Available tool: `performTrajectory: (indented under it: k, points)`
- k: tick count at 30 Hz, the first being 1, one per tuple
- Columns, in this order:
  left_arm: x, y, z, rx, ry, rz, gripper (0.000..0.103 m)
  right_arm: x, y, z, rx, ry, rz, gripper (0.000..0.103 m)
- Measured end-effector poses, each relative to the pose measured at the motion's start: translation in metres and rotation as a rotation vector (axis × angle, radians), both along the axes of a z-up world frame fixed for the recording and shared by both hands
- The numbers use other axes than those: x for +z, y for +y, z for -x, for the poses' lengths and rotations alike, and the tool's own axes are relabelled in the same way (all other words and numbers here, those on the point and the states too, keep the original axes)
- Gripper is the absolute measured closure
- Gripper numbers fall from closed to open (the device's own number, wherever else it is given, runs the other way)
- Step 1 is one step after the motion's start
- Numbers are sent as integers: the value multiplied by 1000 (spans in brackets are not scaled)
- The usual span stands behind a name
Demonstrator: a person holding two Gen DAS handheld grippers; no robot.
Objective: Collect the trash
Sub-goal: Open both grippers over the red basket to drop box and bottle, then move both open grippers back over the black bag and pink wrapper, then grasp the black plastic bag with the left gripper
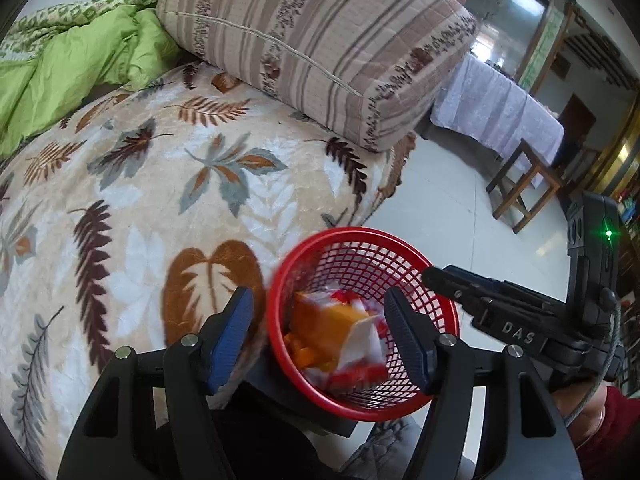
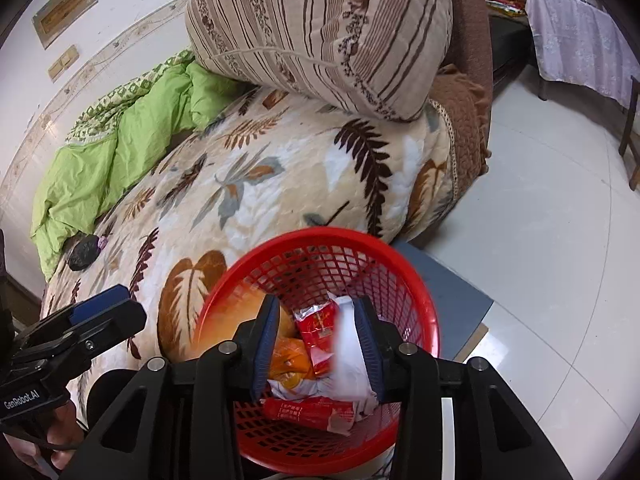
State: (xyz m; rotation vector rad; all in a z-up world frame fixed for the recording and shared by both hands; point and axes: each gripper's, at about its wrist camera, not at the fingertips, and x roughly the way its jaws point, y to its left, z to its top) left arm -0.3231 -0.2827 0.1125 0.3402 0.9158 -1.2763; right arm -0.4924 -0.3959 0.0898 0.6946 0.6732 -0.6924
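**Both claws over the red basket of wrappers**

The right claw hangs directly above the red basket, its jaws apart with nothing clamped; a white wrapper shows blurred just inside its right finger, though contact cannot be told. The left claw sits with its jaws spread wide and holding nothing, straddling the near-left rim of the basket, one finger outside it and one over its interior. Inside the basket lie the trash pieces: an orange packet, red wrappers and white plastic. The basket stands on a grey stool beside the bed, whose leaf-patterned blanket carries a striped pillow and a green quilt. A small dark lump lies on the blanket near the quilt. White tiled floor stretches beyond.
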Motion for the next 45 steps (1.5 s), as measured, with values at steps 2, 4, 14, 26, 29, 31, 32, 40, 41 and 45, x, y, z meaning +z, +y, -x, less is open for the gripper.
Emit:
performTrajectory:
  k: [2, 4, 14, 26, 29, 31, 32, 40, 41, 45]
  points:
    - [4, 7, -10, 36, -3, 9, 36, 5, 0, -3, 8, -13, 10, 62]
    - [8, 18, -24, 77, -5, 20, 36, 13, 1, -13, 32, -32, 20, 62]
    - [19, 103, -113, 334, -38, 28, 36, 40, 47, -118, 275, -102, 25, 60]
    - [36, 238, -306, 808, -60, -4, 21, 53, 112, -251, 527, -120, 17, 52]
    - [34, 248, -352, 893, -51, -1, 18, 49, 119, -272, 560, -119, 8, 52]
    - [26, 249, -388, 938, -14, -2, 16, 47, 120, -282, 573, -115, 5, 52]
    - [22, 247, -402, 958, 9, 2, 16, 45, 119, -288, 578, -108, 4, 52]
    - [-39, 214, -492, 1041, 167, 28, 16, 28, 98, -316, 560, -67, 0, 52]
    - [-47, 210, -497, 1037, 186, 34, 16, 25, 94, -318, 555, -61, -4, 52]
    - [-73, 193, -505, 1049, 196, 46, 16, 14, 83, -328, 537, -34, -25, 52]
